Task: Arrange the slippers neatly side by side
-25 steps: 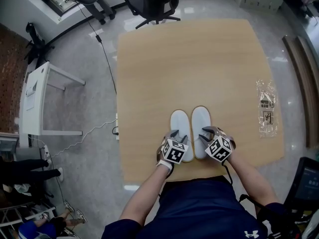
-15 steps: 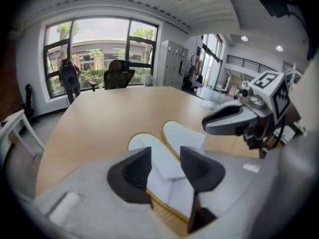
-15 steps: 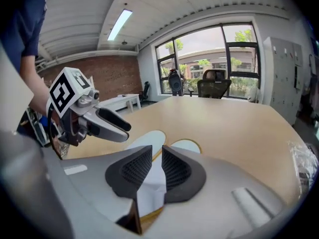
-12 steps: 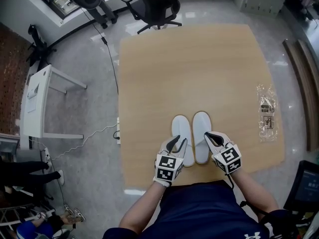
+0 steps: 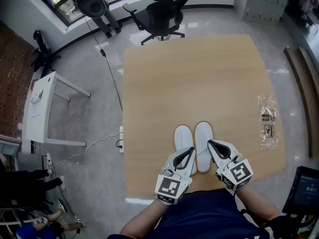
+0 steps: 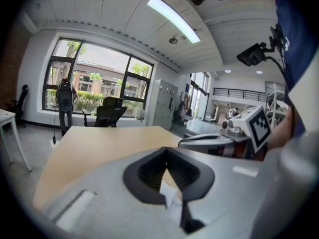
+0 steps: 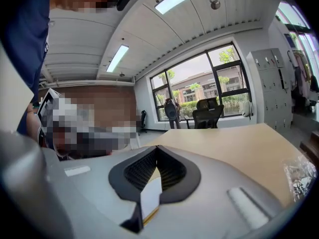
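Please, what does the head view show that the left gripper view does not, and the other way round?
Only the head view: the two white slippers seen whole, side by side; the plastic bag at the table's right edge; the white side table. Only the left gripper view: the ceiling lights and the buildings outside the window. Both: the wooden table, the office chair, the left gripper and the right gripper, whose jaws have just closed on nothing.

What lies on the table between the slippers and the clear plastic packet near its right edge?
Nothing: just bare wooden table between the slippers and the plastic packet, as the head view shows.
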Tool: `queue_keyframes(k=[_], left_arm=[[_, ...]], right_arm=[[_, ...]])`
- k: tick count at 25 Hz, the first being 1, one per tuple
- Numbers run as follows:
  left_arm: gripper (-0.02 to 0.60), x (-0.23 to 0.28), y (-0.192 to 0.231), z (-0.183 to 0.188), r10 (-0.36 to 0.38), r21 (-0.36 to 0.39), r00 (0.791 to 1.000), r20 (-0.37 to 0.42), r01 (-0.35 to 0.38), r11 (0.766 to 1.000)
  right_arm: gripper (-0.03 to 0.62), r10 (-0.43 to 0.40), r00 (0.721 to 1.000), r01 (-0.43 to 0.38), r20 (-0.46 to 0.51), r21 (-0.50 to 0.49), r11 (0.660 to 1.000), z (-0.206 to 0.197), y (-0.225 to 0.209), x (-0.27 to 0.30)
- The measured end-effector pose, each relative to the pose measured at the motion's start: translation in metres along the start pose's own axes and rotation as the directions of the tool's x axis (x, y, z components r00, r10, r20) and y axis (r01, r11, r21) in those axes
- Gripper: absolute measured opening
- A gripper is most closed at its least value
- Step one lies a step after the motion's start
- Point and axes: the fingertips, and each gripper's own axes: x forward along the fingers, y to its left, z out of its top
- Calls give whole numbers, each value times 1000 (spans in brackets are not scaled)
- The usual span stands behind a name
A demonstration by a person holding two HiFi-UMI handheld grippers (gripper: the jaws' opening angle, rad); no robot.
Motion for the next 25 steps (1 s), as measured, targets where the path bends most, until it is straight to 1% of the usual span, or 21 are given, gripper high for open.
queue_keyframes(k=[2,4,7,9,11,13,15,20,25], left_arm=[[3,-1,-7,13,-12,29,1000,27,11,1000],[3,0,-10,19,-16,50,999,47,13,999],[3,-2,-10,15,-16,38,999,31,15,999],[3,-1,-9,11,-10,49,1000,22,9,999],[3,-2,-8,9,-2,63,1000,22,0,998],[3,-4,-8,13,-2,50,1000,27,0,999],[3,-6,-8,16,-1,39,999,33,0,999],[3,-8,-9,21,3,41,999,45,-5,999],[3,-8,-10,22,2,43,999,47,-4,999]], right_arm=[[11,1,1000,-1,22,6,1000,11,4,-2],[12,6,999,-7,36,10,1000,19,7,-4],[11,9,999,-9,38,2,1000,23,7,-4],[11,-1,999,1,37,-11,1000,21,5,-5],[11,9,999,-9,38,-13,1000,20,7,-6],[11,14,999,-13,39,-9,1000,21,8,-7],[11,-3,999,3,41,-18,1000,21,5,-8],[11,10,998,-8,68,-25,1000,32,11,-9],[11,12,998,-10,55,-31,999,29,13,-11]])
